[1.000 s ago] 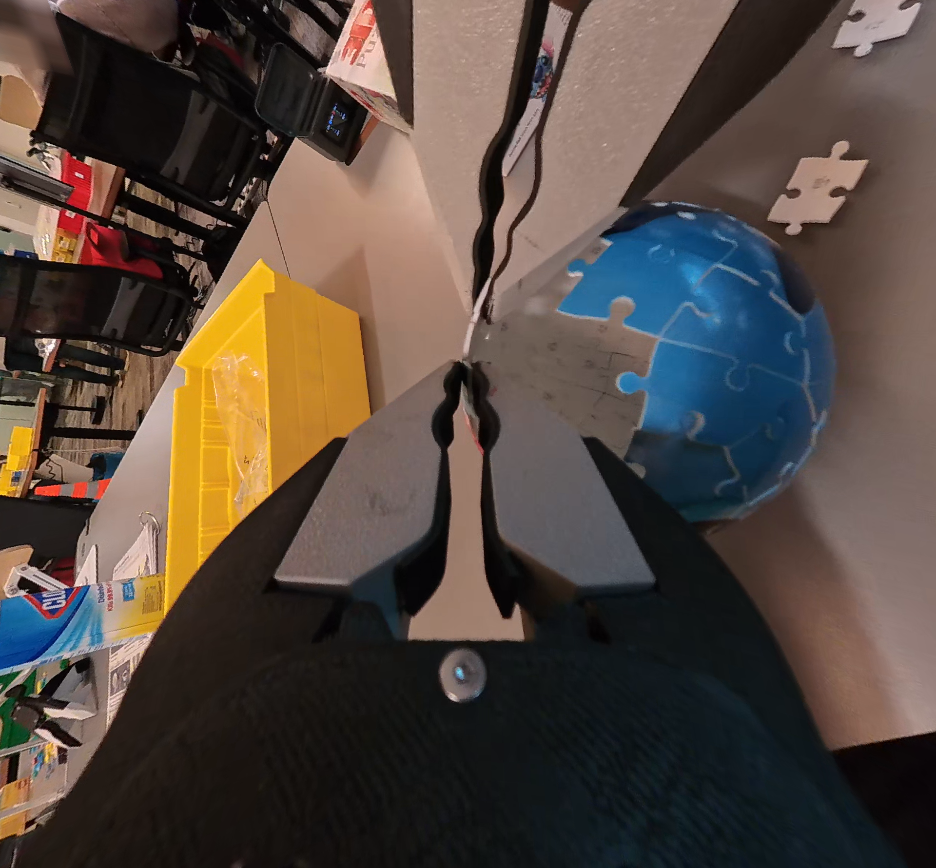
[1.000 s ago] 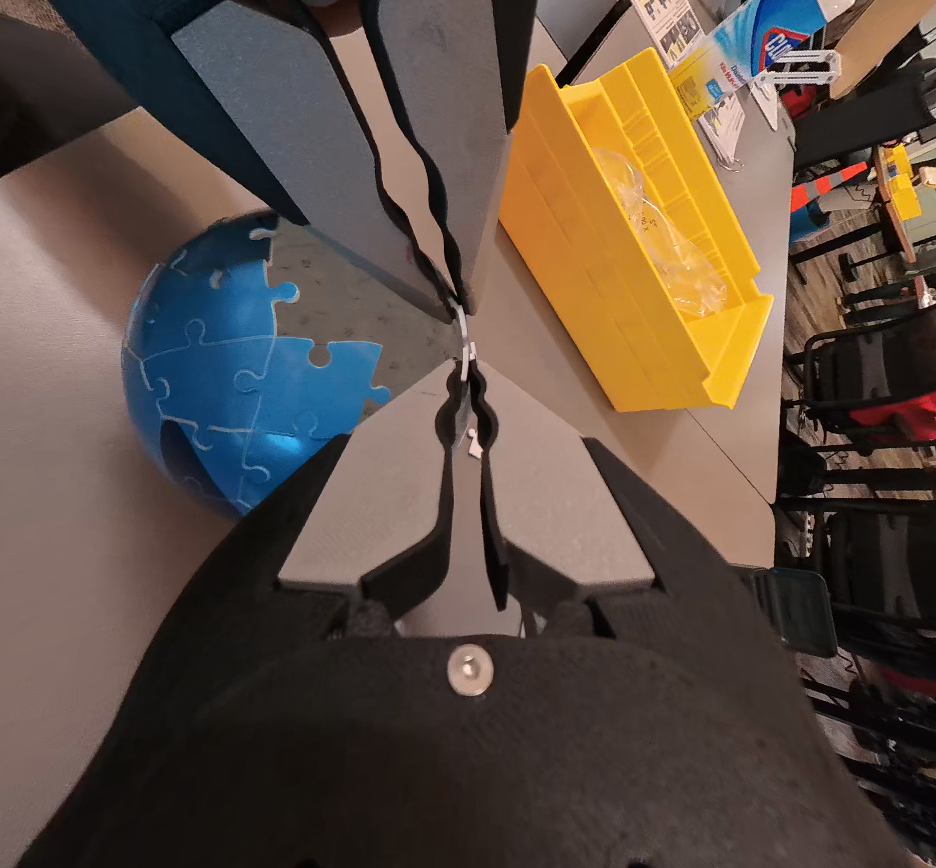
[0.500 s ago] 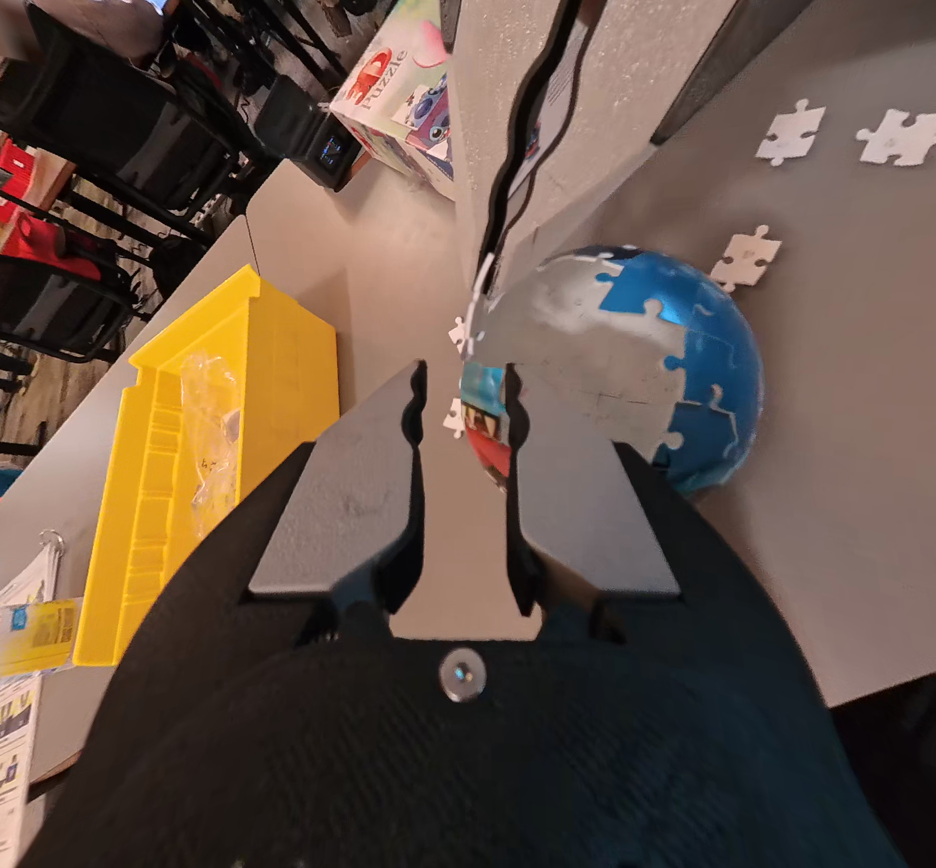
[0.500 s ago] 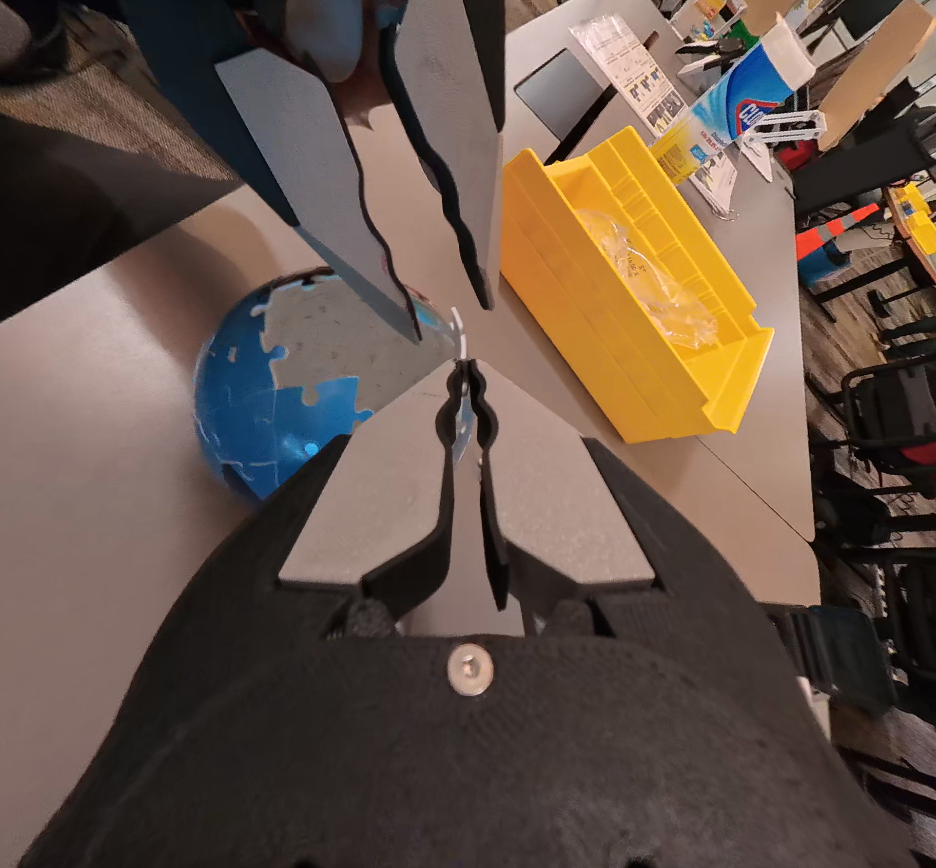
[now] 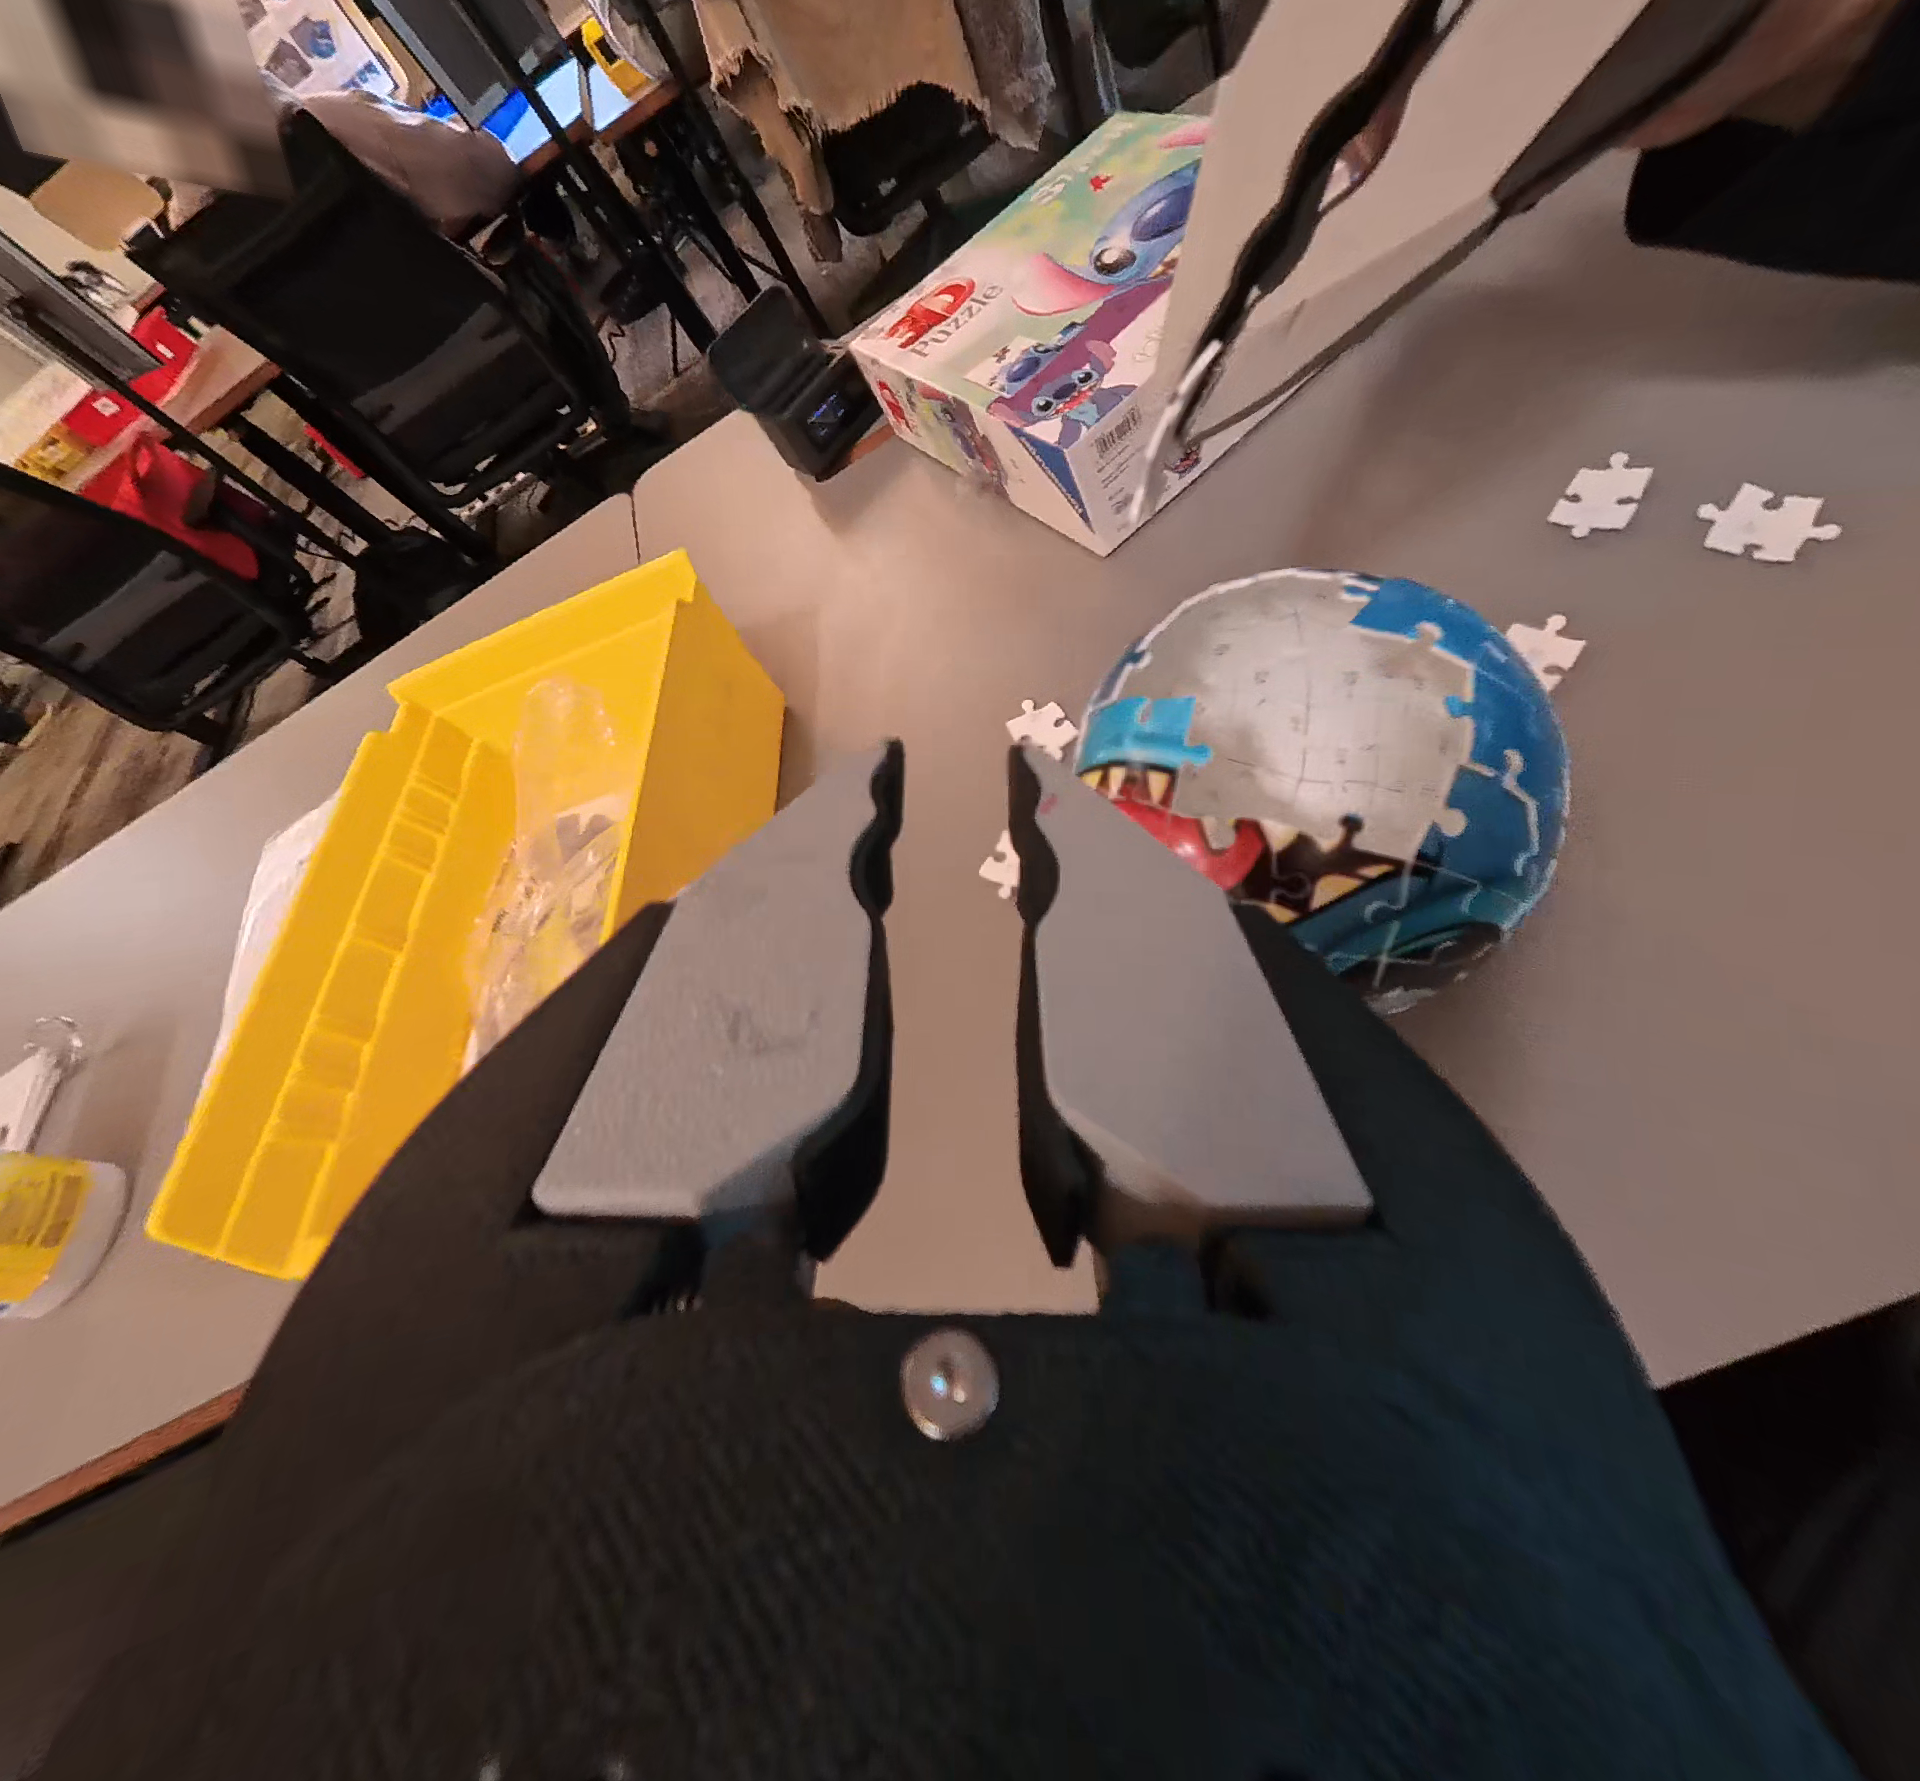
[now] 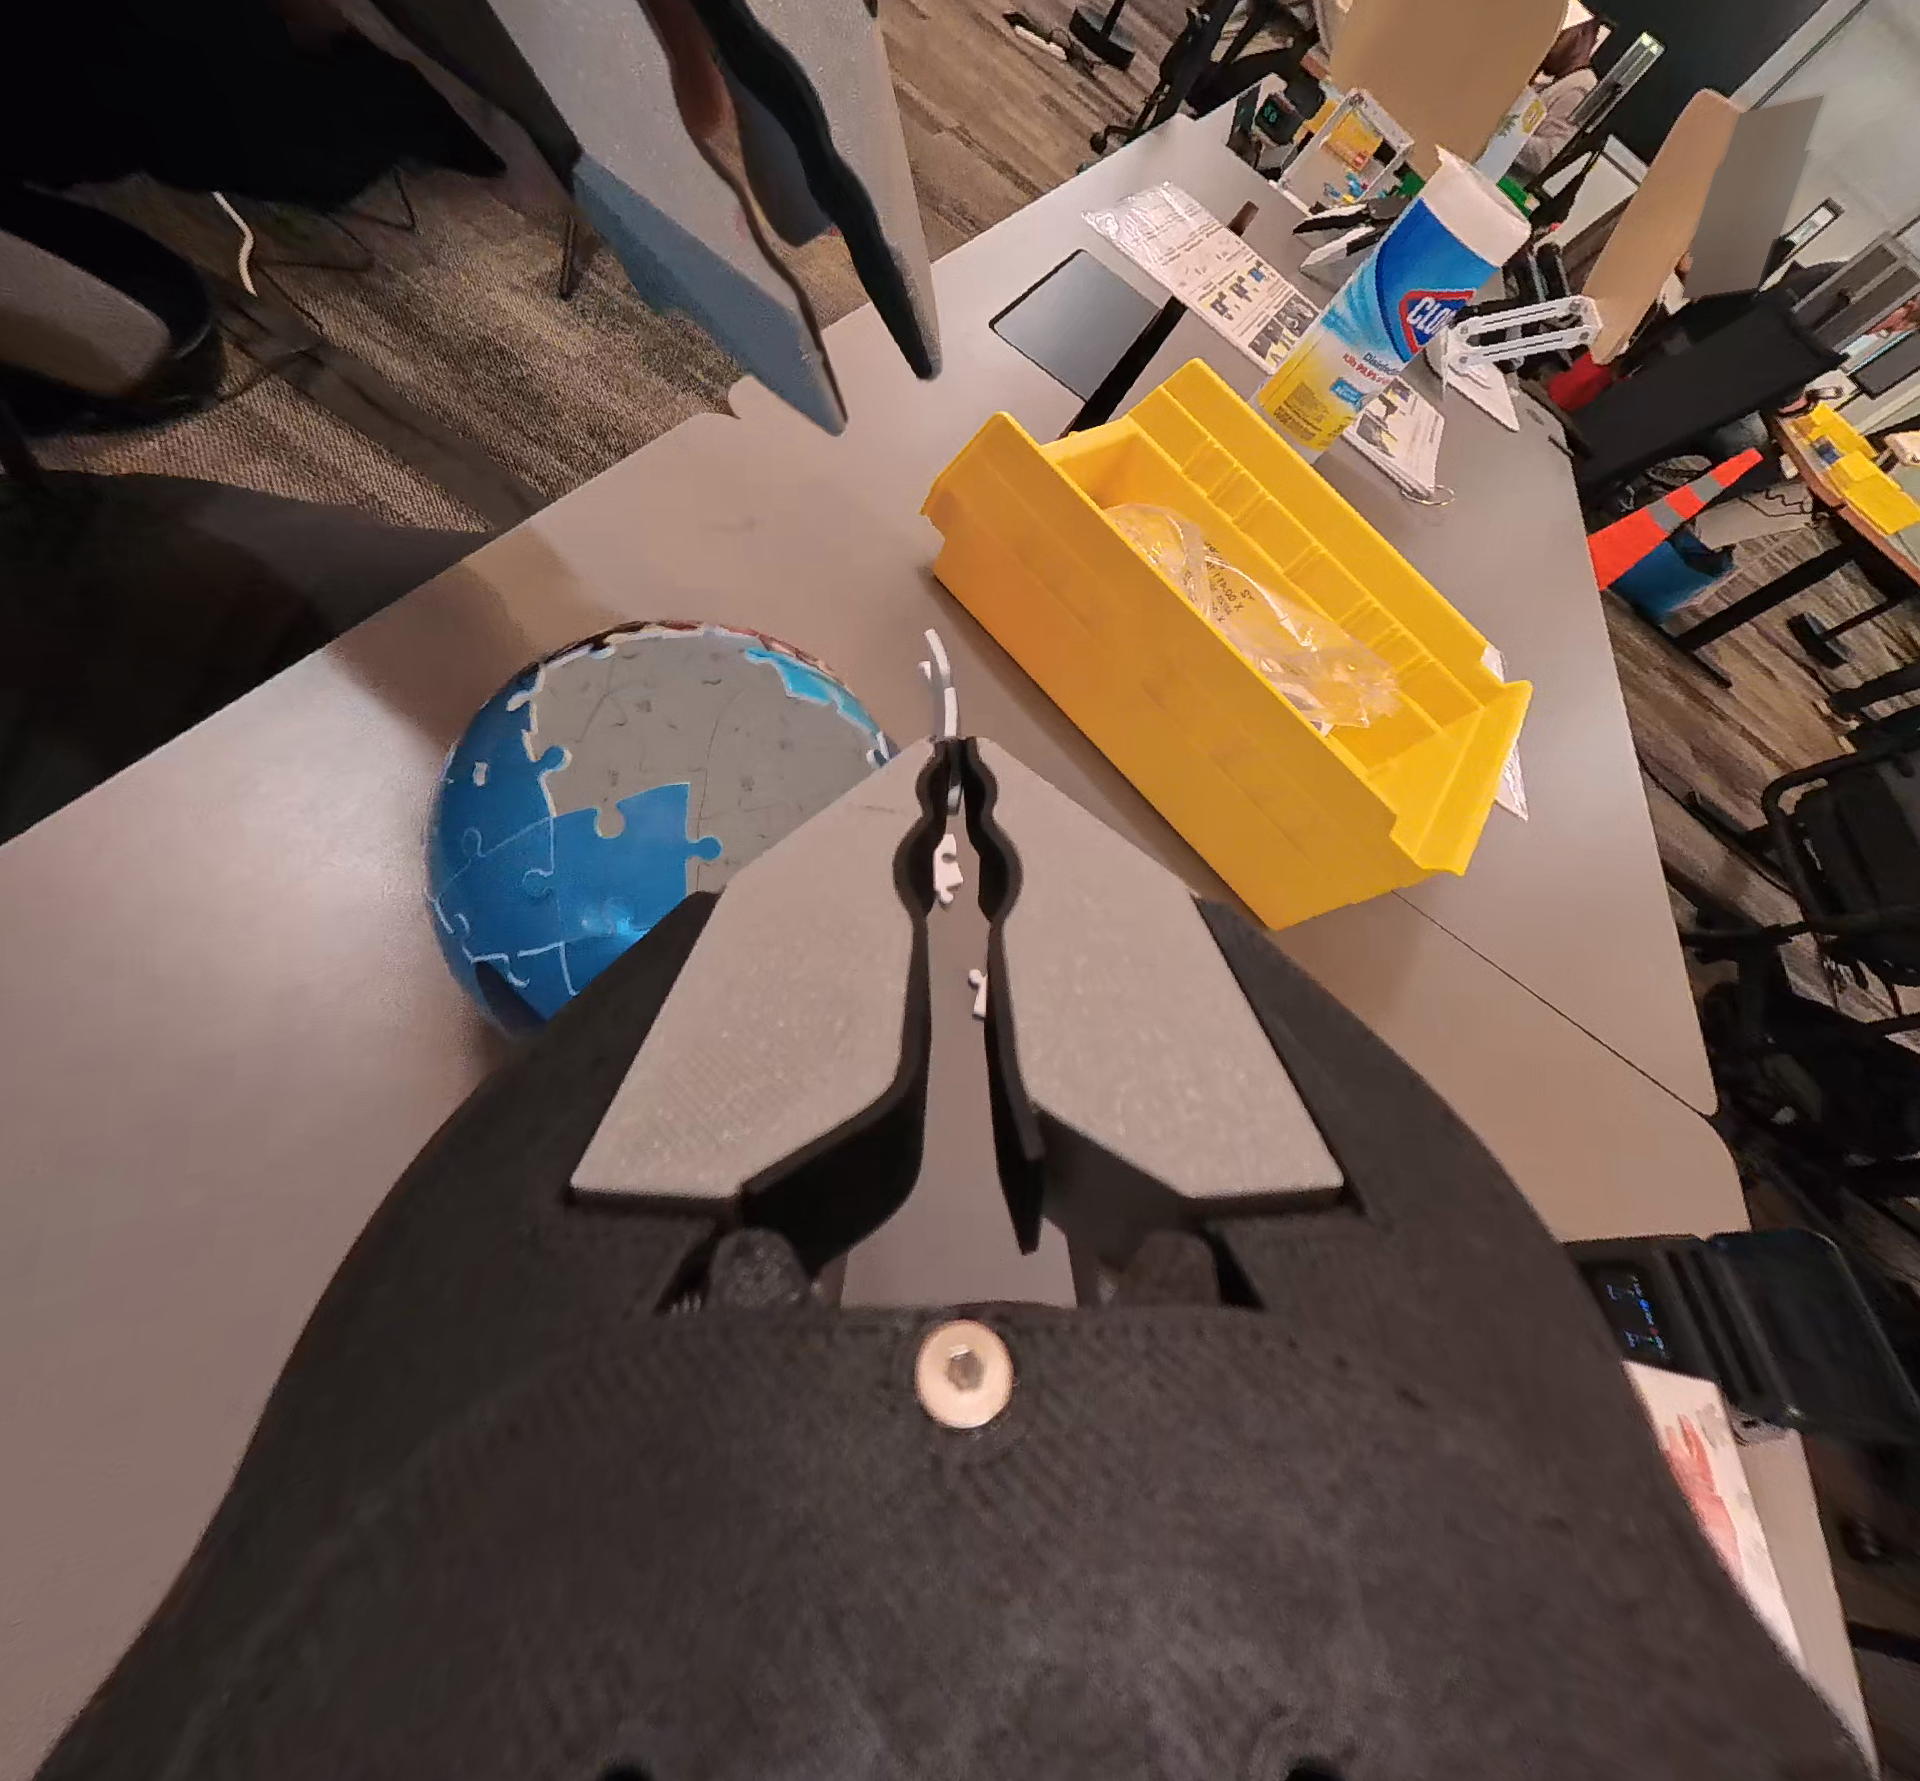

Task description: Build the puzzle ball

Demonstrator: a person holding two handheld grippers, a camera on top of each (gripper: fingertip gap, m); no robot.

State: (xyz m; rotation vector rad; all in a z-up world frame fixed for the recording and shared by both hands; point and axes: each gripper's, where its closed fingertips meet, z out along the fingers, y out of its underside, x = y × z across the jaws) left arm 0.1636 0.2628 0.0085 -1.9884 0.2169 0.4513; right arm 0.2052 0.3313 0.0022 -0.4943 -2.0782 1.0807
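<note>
The puzzle ball sits on the grey table. It is mostly blue, with a bare grey patch on top, and it also shows in the right wrist view. My right gripper is shut on a thin white curved puzzle piece and holds it above the table beside the ball. In the left wrist view the right gripper hangs at the upper right with the piece. My left gripper is open and empty, above the table left of the ball. It shows high up in the right wrist view.
A yellow bin holding a clear plastic bag stands left of the ball. A puzzle box stands at the table's far edge. Loose white pieces lie beyond the ball, and two more lie near my left fingertips. A wipes canister stands past the bin. The left gripper's tips are roughly 9 cm from the right gripper's.
My left gripper has opened, let go of the white piece and drawn back. My right gripper keeps the piece. Both have lifted away from the ball.
</note>
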